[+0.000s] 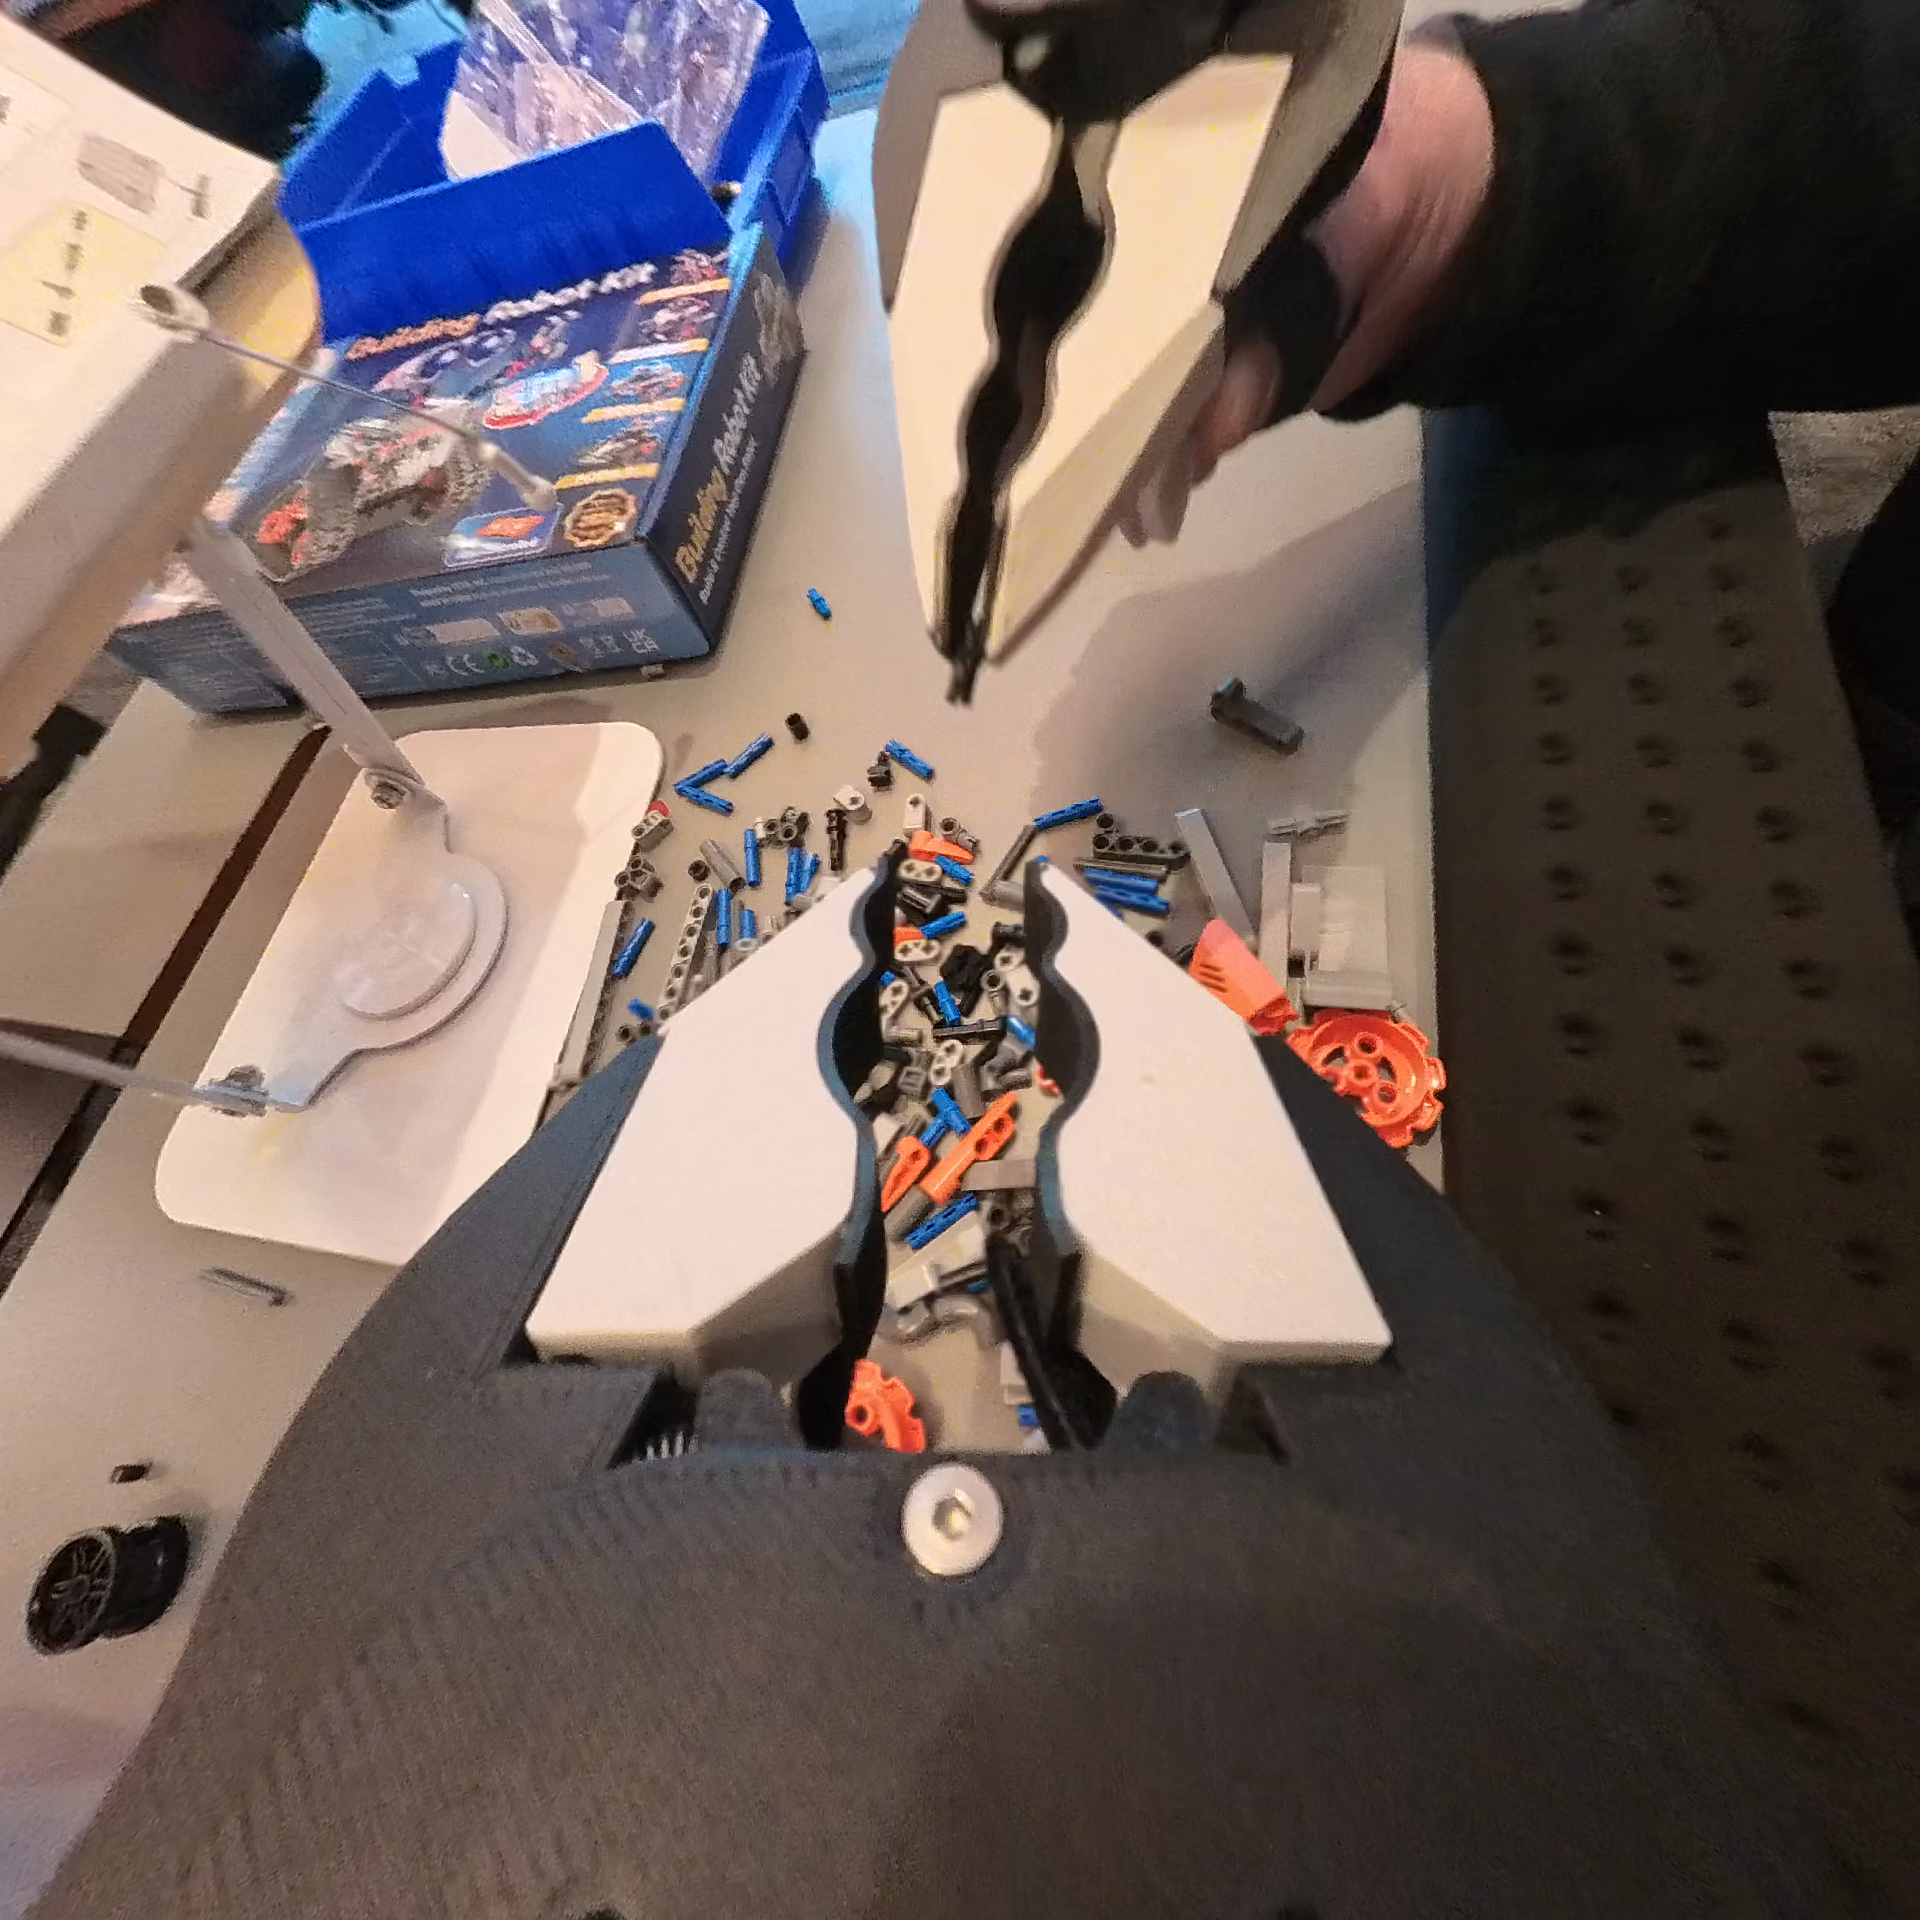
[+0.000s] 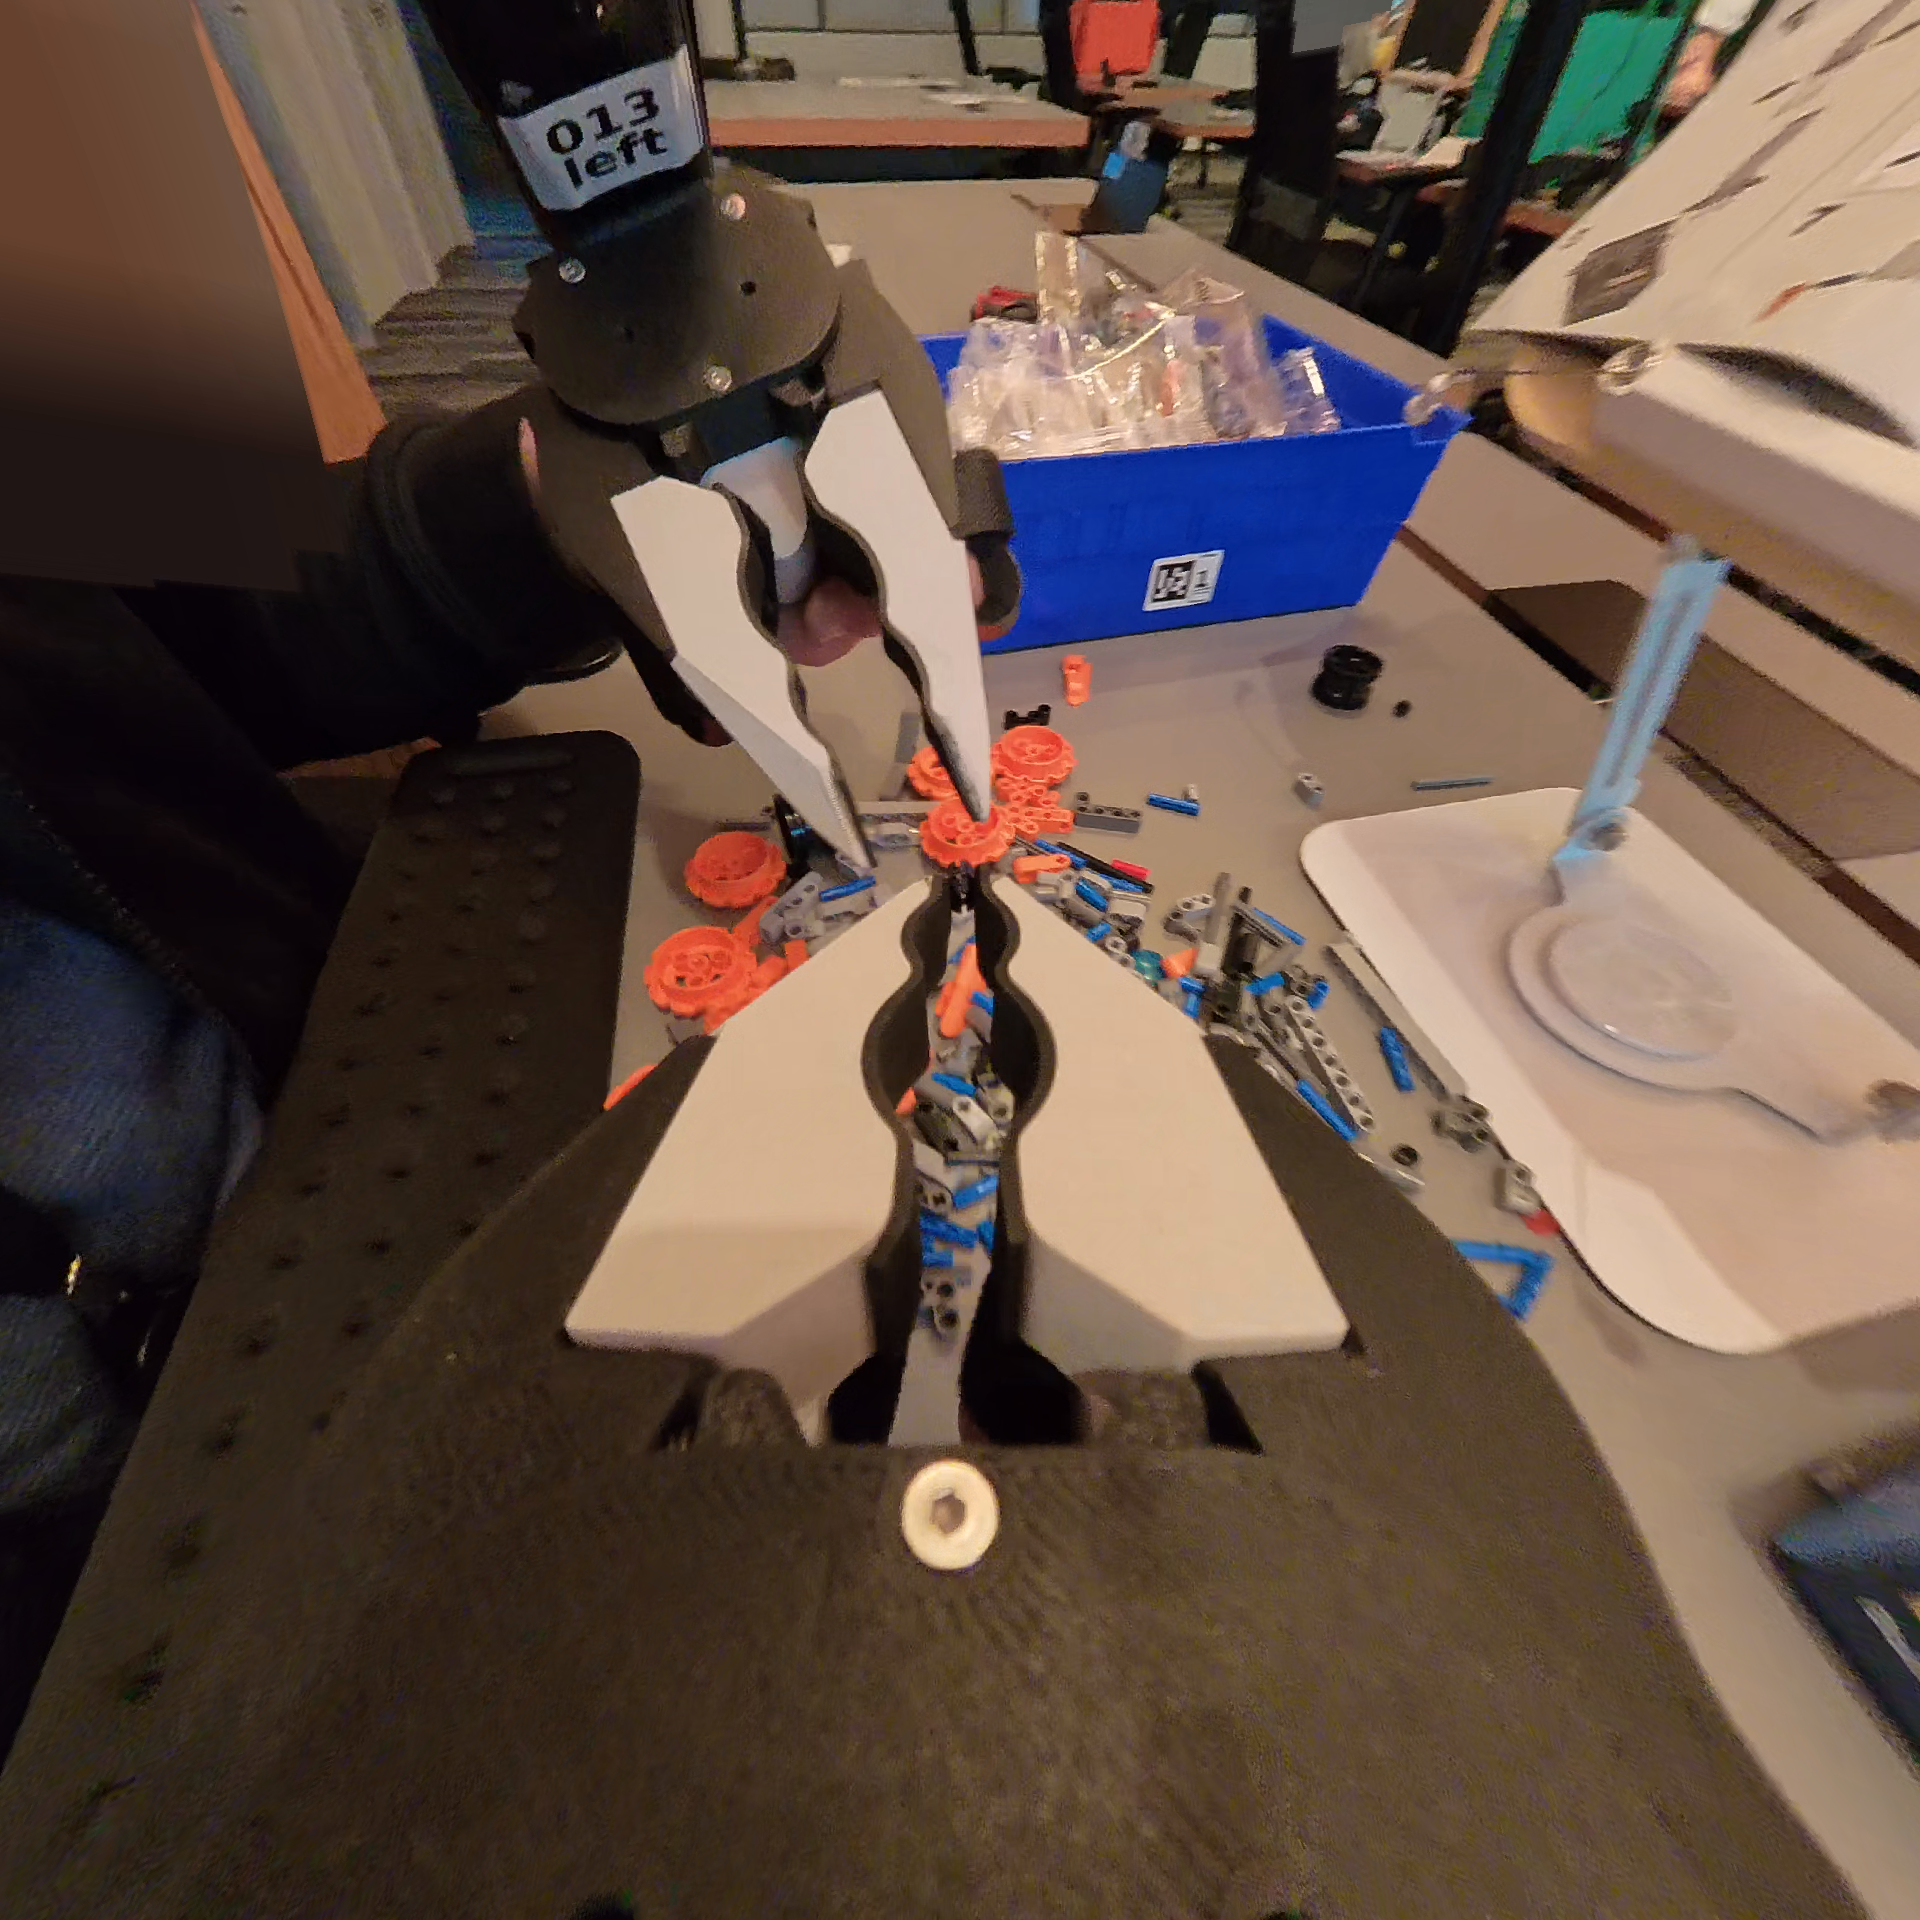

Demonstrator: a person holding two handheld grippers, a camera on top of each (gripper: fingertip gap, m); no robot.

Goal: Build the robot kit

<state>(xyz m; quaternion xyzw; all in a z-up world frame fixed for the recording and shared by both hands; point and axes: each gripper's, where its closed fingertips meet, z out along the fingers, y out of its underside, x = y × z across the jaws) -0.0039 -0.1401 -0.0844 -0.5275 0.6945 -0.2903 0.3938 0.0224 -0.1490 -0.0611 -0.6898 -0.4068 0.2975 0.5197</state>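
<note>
A pile of small building parts (image 1: 935, 987), blue, grey, black and orange, lies on the grey table (image 1: 1195, 644). My left gripper (image 1: 961, 868) is open and empty, low over the pile. In the right wrist view it (image 2: 914, 831) hangs over several orange gears (image 2: 966, 831), with one fingertip at a gear. My right gripper (image 2: 964, 883) is shut or nearly so above the pile (image 2: 1195, 966). I cannot tell if something thin is pinched in it. In the left wrist view it (image 1: 961, 675) hangs above bare table beyond the pile.
A blue bin (image 1: 520, 239) of plastic bags and a kit box (image 1: 499, 499) stand behind the pile. A white stand base (image 1: 416, 987) sits left, holding a booklet (image 1: 94, 208) overhead. A black perforated mat (image 1: 1662, 935) lies right. A black wheel (image 1: 104, 1579) is near left. The left gripper's tips are roughly 4 cm from the right gripper's. Between my left fingertips and the black wheel (image 1: 104, 1579) there is roughly 30 cm. It turns up in the right wrist view (image 2: 1342, 669) as well.
</note>
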